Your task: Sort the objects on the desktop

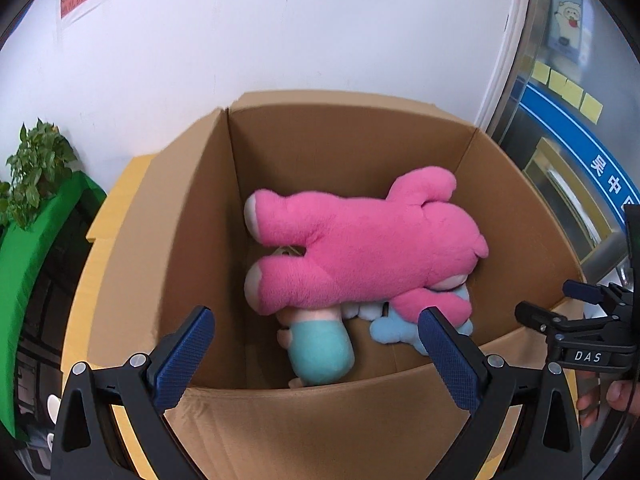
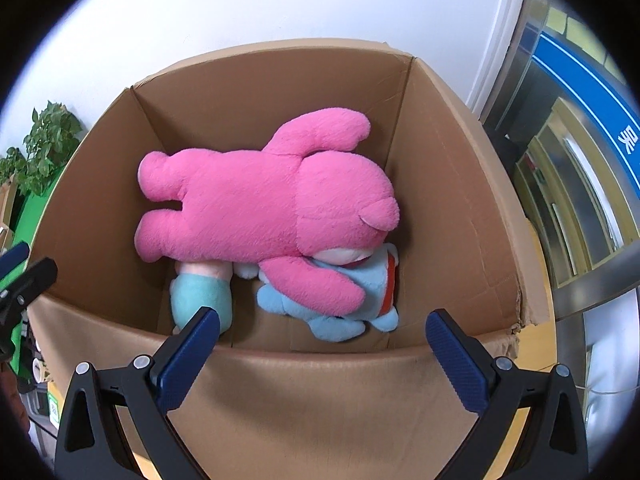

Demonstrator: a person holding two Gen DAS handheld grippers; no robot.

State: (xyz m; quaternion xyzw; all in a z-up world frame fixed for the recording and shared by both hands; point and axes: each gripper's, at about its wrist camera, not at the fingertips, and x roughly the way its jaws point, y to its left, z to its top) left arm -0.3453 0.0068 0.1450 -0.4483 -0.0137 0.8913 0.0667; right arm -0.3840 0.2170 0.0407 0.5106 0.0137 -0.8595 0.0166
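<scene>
A big pink plush toy [image 1: 360,244] lies face down in an open cardboard box [image 1: 200,220]. Under it lie a teal plush [image 1: 320,348] and a light blue plush [image 1: 392,328]. My left gripper [image 1: 316,344] is open and empty above the box's near wall. My right gripper [image 2: 324,344] is open and empty above the same box [image 2: 460,200], over the pink plush [image 2: 264,204], teal plush [image 2: 200,296] and light blue plush [image 2: 340,320]. The right gripper also shows in the left wrist view [image 1: 560,304] at the right edge.
A white wall stands behind the box. A green-covered surface [image 1: 28,256] with a leafy plant [image 1: 36,164] is at the left. A glass and metal door frame [image 1: 560,140] with a blue sign is at the right.
</scene>
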